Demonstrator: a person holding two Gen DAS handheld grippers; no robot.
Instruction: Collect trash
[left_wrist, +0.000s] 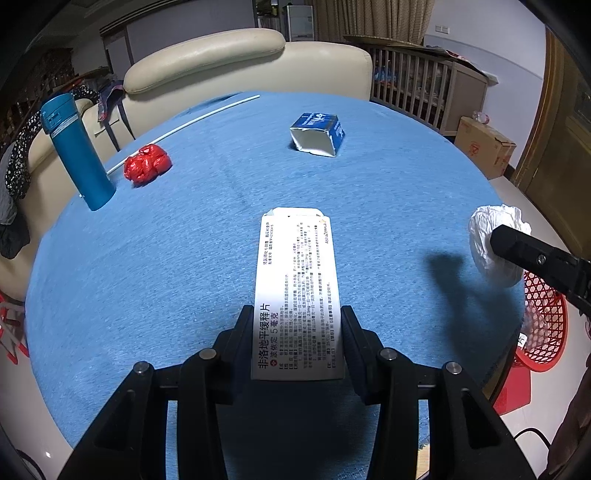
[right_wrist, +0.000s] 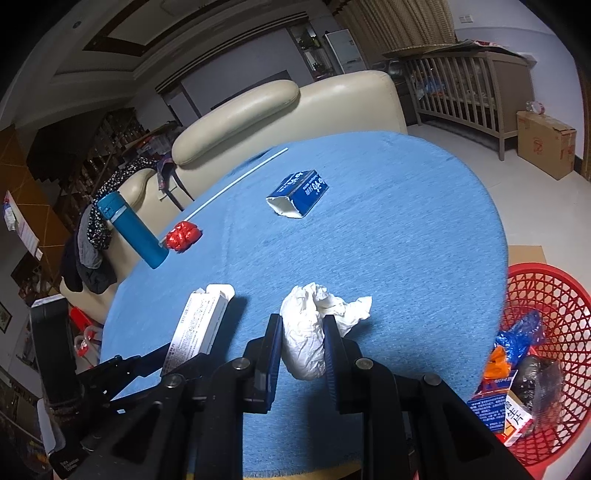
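Between left tool (left_wrist: 297, 317) jaws, box's (left_wrist: 297, 291) near end hidden.

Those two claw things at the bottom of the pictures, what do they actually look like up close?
Both are matte black. The left gripper has two flat, straight fingers on angular, strutted arms joined by round silver pins. The right gripper has the same build, but its finger pads show blue ribbed inner faces. No hands or sleeves show, and no cable is clearly attached to either.
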